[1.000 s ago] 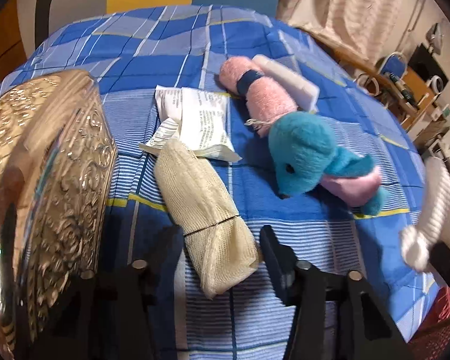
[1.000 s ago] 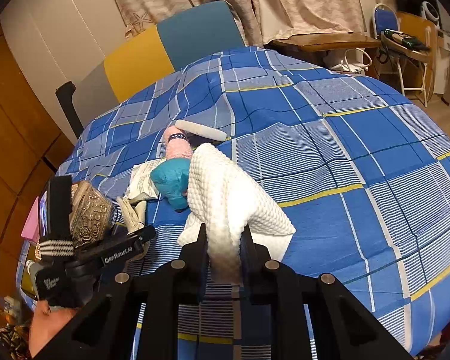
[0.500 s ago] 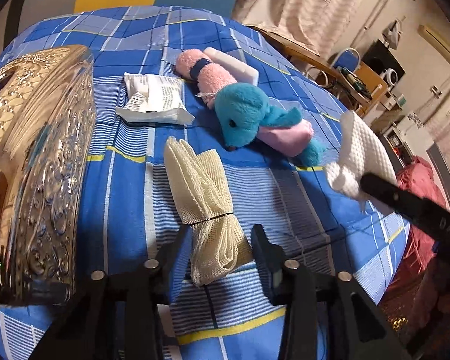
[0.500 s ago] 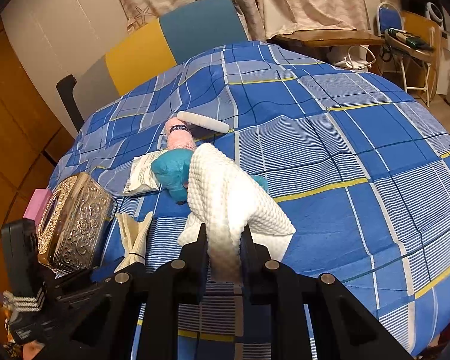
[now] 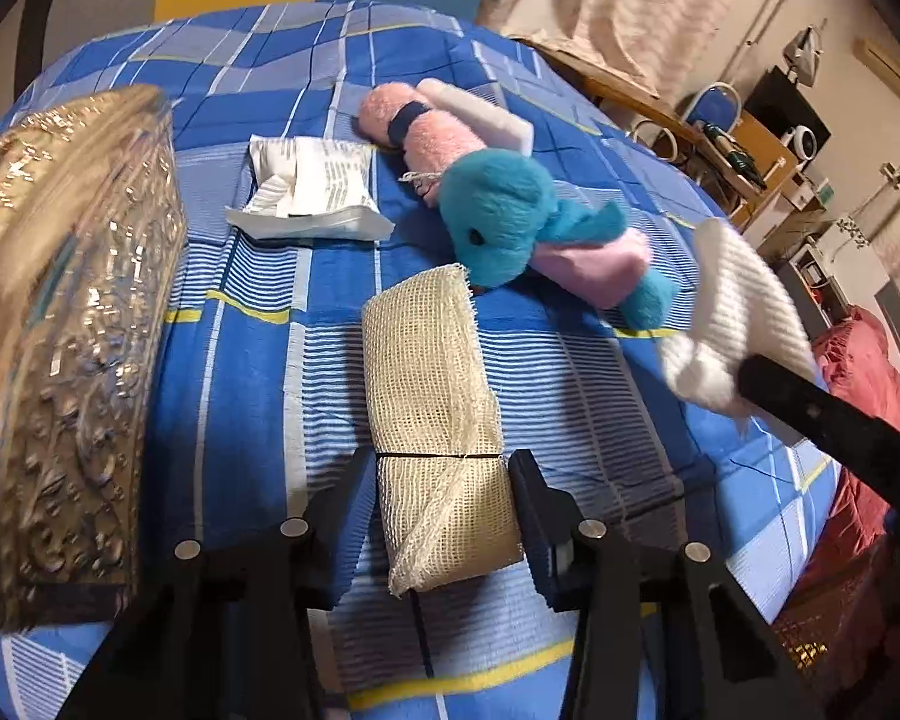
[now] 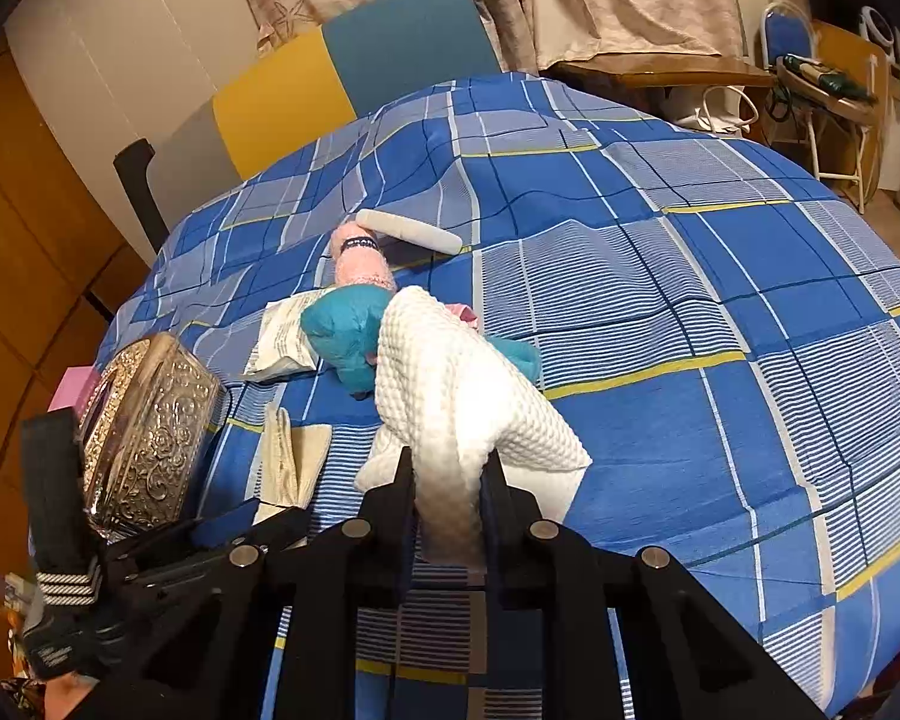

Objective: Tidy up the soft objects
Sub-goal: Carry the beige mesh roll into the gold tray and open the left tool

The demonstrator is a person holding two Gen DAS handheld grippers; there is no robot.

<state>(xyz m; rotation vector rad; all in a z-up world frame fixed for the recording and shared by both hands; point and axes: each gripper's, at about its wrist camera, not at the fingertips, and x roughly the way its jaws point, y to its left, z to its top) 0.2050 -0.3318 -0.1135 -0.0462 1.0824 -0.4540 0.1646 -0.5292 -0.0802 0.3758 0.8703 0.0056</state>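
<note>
Jaws first: on our left gripper (image 5: pixel 444 480) they are closing with the cream mesh bundle (image 5: pixel 435 396) between them, one to each side just below its dark tie band; we cannot tell whether the pads press on it yet. We take the embossed metal box (image 5: pixel 60 330) as our landmark. Going left to right from it on the blue checked bed (image 5: pixel 252 396), the mesh bundle lies just beside the box. Beyond the bundle, farther from us, sits a white printed packet (image 5: pixel 309 189), near the box's far corner. Right of that lie a pink rolled cloth (image 5: pixel 417 135) with a white roll (image 5: pixel 480 114) touching its far side, then the teal plush toy (image 5: pixel 510 216), well apart from the box.

Farthest right, our right gripper (image 6: pixel 447 480) has its jaws pinched tight on a white waffle cloth (image 6: pixel 456 396), lifted clear of the bed.

We judge the mesh bundle light, limp and compressible, with an open weave that could snag. Holding it at the tied waist seems best, since the loose ends would likely splay or droop. The waffle cloth hangs freely, so we expect it to swing and drape
</note>
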